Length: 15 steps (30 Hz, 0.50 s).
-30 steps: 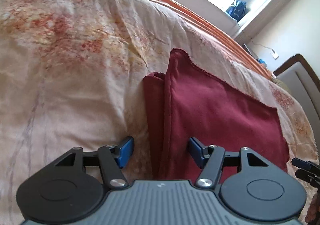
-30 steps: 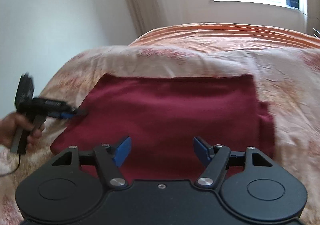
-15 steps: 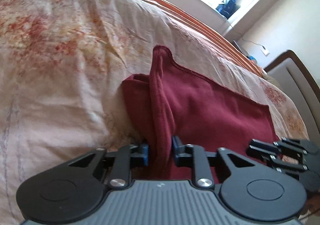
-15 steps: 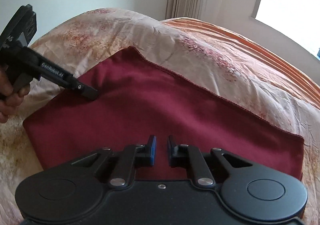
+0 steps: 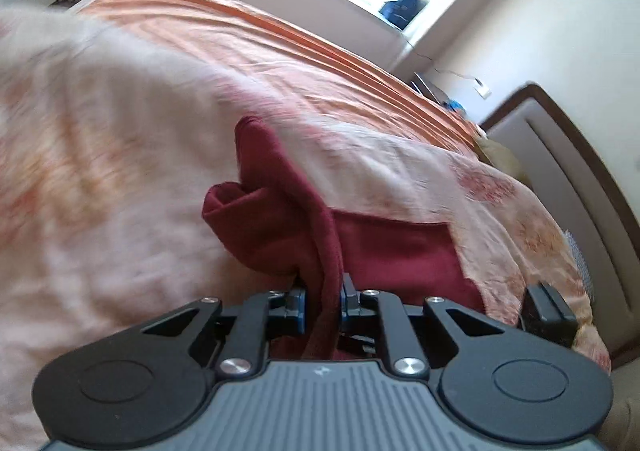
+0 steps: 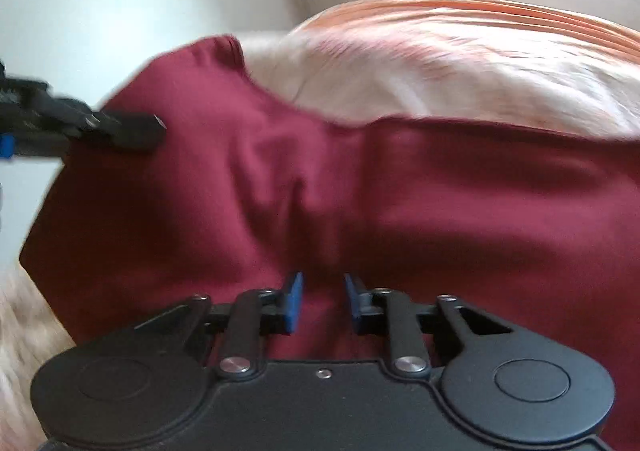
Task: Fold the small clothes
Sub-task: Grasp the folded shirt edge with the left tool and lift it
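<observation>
Dark red fabric garment (image 5: 384, 251): bunched edge pinched between blue pads of left tongs (image 5: 322, 305), jaws just closing further on it; that side raised off cream floral bedspread (image 5: 120, 171), where a second ago it lay flat and folded. Right tongs (image 6: 322, 301): jaws just reopened partway after near-closure, cloth lying in gap, pads apparently not pressing. Garment now rumpled, left portion lifted. Left tongs also visible in right view, gripping left edge. Orange striped cover (image 5: 280, 47) beyond; padded headboard (image 5: 568, 179) to right. Both views blurred.
</observation>
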Tool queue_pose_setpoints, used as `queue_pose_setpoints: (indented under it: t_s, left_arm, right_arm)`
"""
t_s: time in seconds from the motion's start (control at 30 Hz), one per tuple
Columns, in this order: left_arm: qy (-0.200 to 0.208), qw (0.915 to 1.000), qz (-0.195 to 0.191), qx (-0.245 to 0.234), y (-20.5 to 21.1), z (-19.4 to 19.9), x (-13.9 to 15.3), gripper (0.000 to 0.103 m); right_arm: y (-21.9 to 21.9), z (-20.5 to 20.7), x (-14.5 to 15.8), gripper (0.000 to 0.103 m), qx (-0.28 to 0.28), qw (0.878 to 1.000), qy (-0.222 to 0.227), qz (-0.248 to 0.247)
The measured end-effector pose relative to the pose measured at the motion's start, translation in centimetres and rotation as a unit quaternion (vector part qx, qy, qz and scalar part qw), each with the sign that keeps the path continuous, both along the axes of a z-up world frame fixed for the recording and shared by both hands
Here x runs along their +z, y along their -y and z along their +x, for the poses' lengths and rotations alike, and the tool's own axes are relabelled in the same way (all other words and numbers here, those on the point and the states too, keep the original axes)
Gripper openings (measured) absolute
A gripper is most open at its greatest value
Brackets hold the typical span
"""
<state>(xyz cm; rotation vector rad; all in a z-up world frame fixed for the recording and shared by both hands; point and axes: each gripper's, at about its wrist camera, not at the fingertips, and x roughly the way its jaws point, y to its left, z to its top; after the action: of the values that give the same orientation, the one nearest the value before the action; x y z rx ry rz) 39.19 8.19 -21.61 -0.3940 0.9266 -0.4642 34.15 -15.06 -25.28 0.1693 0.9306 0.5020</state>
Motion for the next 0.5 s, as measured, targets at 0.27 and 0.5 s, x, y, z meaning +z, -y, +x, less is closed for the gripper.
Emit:
queue_pose_setpoints:
  t_s: [0.27, 0.5]
  left_arm:
    - [-0.011, 0.9931, 0.107, -0.048, 14.8, 0.3, -2.1, 0.020]
    - [0.017, 0.9922, 0.031, -0.120, 17.7, -5.6, -1.3, 0.038]
  right_arm:
    - [13.8, -7.9, 2.2, 0.045, -0.184, 0.976, -0.021, 0.119]
    - [19.5, -9.9, 2.2, 0.054, -0.245, 0.948, -0.032, 0.198]
